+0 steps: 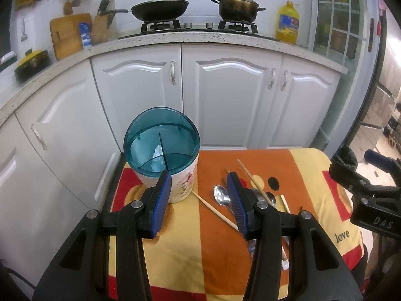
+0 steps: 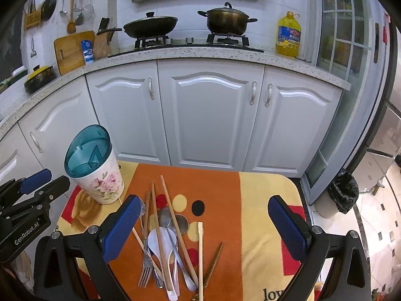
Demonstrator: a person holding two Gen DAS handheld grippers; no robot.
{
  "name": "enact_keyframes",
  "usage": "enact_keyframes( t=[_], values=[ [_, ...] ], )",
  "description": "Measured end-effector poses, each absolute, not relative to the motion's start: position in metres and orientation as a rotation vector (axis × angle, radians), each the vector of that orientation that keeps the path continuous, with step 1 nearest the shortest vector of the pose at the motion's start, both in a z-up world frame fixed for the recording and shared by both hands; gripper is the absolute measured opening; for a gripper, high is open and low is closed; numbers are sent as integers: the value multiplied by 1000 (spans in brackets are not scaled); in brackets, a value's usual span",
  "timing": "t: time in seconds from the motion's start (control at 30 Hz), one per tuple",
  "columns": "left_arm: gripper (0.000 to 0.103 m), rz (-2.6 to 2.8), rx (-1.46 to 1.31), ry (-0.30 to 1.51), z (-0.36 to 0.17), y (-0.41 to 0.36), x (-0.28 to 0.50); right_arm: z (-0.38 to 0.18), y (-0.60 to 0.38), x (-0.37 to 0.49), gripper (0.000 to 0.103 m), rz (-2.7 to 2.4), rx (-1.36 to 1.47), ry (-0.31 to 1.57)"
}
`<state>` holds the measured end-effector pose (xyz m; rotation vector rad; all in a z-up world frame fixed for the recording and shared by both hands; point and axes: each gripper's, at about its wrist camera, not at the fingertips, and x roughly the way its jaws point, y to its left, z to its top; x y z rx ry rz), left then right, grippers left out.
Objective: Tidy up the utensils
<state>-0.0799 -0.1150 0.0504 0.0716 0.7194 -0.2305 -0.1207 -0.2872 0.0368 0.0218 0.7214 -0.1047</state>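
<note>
Kitchen table (image 2: 263, 200): one holder (image 2: 94, 168), one fork (image 2: 146, 268), several chopsticks (image 2: 175, 223).

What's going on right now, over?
Left claw and right claw open, empty. Utensil holder upright, nothing in it; forks, spoons, chopsticks piled loose on the cloth. Nothing in the way.

A lidded wok (image 2: 150, 26) and a pot (image 2: 226, 21) sit on the stove. A yellow oil bottle (image 2: 288, 35) stands right of them. A black bin bag (image 2: 343, 192) sits on the floor.
</note>
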Motion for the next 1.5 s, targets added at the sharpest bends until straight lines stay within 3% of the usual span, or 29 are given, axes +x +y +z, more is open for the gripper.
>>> enact_keyframes(
  t=[1.5],
  values=[
    [45,-228,58,757,33,-113,-74,17,-282,-110,101,-68,-5,801]
  ],
)
